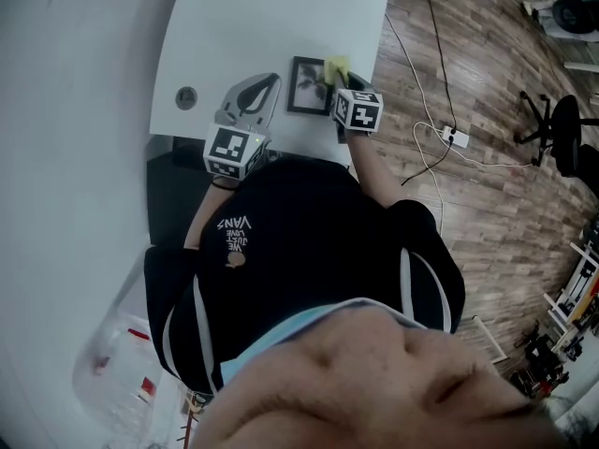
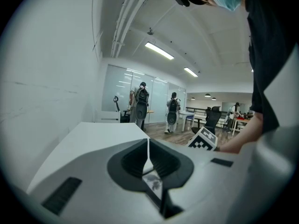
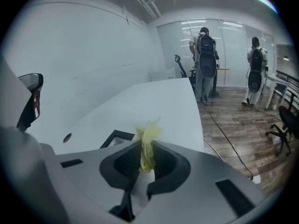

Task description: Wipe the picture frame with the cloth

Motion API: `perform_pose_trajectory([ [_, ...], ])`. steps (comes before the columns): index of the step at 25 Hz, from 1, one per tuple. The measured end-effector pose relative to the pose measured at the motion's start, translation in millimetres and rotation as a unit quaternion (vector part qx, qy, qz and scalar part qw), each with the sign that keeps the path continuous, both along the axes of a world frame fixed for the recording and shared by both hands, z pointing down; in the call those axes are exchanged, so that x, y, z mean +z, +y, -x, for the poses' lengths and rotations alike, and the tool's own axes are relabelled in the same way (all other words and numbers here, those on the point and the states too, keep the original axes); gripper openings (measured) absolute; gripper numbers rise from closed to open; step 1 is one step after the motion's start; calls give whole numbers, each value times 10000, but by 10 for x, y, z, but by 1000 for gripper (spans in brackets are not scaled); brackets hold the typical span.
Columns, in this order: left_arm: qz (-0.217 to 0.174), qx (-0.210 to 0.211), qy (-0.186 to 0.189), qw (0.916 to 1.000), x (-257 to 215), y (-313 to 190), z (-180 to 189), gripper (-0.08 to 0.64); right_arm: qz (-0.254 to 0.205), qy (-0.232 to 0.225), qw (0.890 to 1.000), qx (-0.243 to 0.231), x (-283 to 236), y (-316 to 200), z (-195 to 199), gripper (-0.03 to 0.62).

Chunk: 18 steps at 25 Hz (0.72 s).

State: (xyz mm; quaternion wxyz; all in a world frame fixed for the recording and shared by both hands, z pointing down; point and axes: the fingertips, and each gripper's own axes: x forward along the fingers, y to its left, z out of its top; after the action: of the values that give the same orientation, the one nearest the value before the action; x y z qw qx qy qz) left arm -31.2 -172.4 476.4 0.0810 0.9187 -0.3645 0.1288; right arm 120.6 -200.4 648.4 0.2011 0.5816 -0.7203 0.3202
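Note:
A black picture frame [image 1: 305, 84] lies flat on the white table [image 1: 271, 17], near its front edge. My right gripper [image 1: 333, 79] is shut on a yellow cloth [image 1: 335, 65] at the frame's right side. In the right gripper view the cloth [image 3: 147, 146] sticks up between the jaws, and a frame corner [image 3: 113, 136] shows just left of it. My left gripper [image 1: 271, 84] reaches in from the left, its tips by the frame's left edge. Its jaws [image 2: 148, 155] are shut with nothing between them. Part of the picture [image 2: 152, 182] shows through the gap below them.
A round cable hole [image 1: 186, 97] is in the table left of the left gripper. Cables and a power strip [image 1: 454, 137] lie on the wooden floor to the right, with an office chair [image 1: 564, 138] beyond. People with backpacks [image 3: 206, 59] stand far off.

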Motion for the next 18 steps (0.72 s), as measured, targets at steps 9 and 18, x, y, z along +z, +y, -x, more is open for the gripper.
perform_pose_trajectory([
  [9,-17,164,60,9998,-10,-5,-82,18,-10,61,9996,276,-23,62,-189,46],
  [18,-54,137,72,9999,-43,28,-29,18,-164,-75,9995,248,-158,61,-78,46],
])
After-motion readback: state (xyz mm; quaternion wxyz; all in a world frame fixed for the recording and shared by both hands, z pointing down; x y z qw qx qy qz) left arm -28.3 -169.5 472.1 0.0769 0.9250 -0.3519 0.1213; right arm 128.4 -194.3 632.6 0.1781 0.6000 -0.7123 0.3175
